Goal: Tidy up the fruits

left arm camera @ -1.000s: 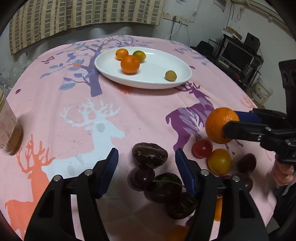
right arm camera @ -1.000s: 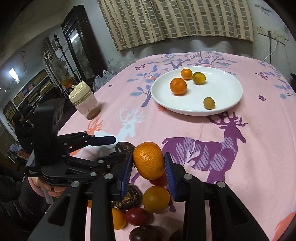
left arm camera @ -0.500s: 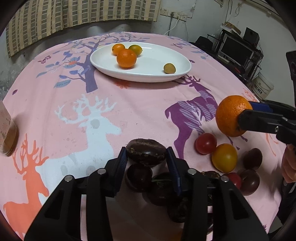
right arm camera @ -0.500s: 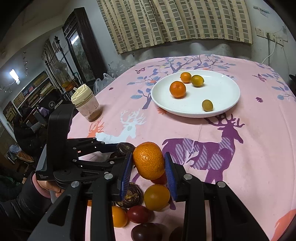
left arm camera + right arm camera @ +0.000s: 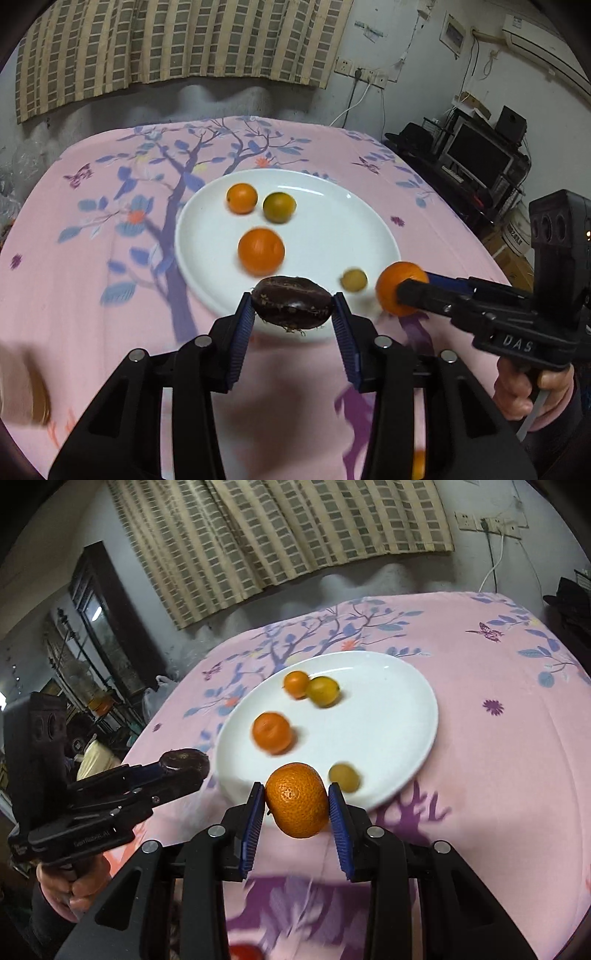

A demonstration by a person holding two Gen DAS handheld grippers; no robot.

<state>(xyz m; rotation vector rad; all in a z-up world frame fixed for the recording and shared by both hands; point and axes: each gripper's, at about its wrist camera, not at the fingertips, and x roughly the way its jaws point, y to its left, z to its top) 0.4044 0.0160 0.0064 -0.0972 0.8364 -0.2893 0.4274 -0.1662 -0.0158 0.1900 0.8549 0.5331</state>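
Wrinkled dark passion fruit (image 5: 291, 302); dimpled round orange (image 5: 297, 799), both gripped.

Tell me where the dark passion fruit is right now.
The dark passion fruit is clamped in the left gripper, held up at the near rim of the white plate, with the right gripper's orange to its right.

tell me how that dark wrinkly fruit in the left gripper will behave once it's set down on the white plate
The dark fruit is oval, so it may rock or roll a little on the smooth plate, less freely than the round orange there. Its wrinkled skin probably grips the left gripper well. It keeps its shape between the pads, so likely firm.
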